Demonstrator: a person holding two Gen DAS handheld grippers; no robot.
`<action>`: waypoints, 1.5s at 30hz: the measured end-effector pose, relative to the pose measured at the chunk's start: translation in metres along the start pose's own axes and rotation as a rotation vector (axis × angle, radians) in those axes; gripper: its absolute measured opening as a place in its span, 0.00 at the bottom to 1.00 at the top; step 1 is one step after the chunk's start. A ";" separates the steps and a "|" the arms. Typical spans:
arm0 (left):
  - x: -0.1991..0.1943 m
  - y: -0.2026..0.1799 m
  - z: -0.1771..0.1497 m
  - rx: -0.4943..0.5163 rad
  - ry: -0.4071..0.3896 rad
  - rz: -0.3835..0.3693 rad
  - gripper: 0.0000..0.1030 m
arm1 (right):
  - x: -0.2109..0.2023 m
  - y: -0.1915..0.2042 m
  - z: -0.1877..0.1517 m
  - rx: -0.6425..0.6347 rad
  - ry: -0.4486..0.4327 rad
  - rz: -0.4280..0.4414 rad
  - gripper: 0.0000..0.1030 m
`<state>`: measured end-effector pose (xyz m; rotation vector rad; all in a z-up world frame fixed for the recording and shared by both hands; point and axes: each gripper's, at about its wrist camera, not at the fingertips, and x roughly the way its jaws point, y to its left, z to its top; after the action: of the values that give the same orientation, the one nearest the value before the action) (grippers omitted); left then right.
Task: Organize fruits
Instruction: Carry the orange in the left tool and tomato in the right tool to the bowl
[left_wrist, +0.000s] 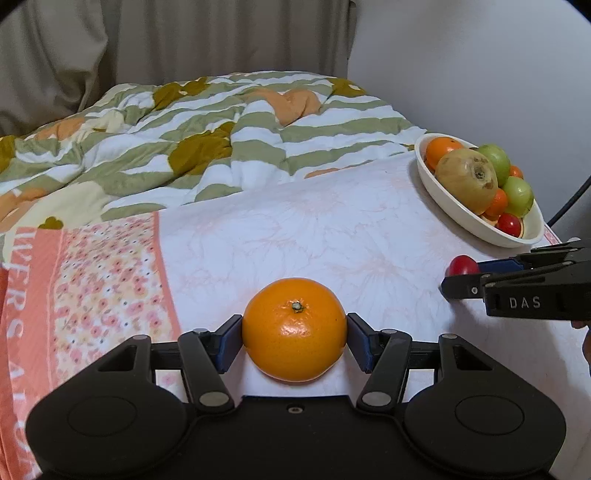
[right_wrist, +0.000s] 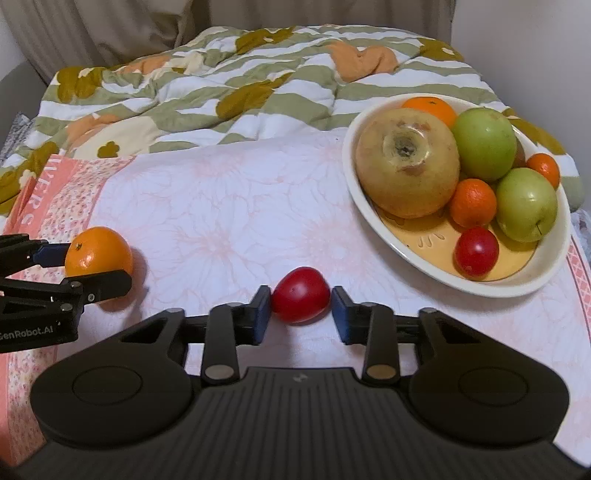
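Fruit is gripped on the soft floral sheet (right_wrist: 229, 206): a glossy round orange (left_wrist: 294, 329) by the left claw (left_wrist: 294, 341), a smooth red tomato (right_wrist: 301, 294) by the right claw (right_wrist: 301, 314), near the oval ceramic bowl (right_wrist: 373, 236).

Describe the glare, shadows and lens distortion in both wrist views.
Left wrist view: soft glare patches on the orange, dark fisheye corners, the bowl stretched near the edge. Right wrist view: a faint shadow beside the orange, a small highlight on the red fruit, sharp focus, edges bent.
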<state>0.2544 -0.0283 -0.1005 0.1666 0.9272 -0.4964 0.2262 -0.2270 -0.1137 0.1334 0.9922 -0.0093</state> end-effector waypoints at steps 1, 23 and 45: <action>-0.003 0.000 -0.001 -0.005 -0.004 0.003 0.62 | -0.001 0.000 0.000 -0.004 0.000 -0.003 0.48; -0.109 -0.061 0.012 -0.028 -0.186 0.005 0.62 | -0.138 -0.029 -0.011 0.019 -0.166 -0.031 0.48; -0.086 -0.196 0.043 -0.186 -0.250 0.109 0.62 | -0.165 -0.174 -0.001 -0.098 -0.176 0.084 0.48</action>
<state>0.1488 -0.1859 0.0085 -0.0146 0.7106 -0.3192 0.1231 -0.4081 0.0043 0.0826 0.8095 0.1033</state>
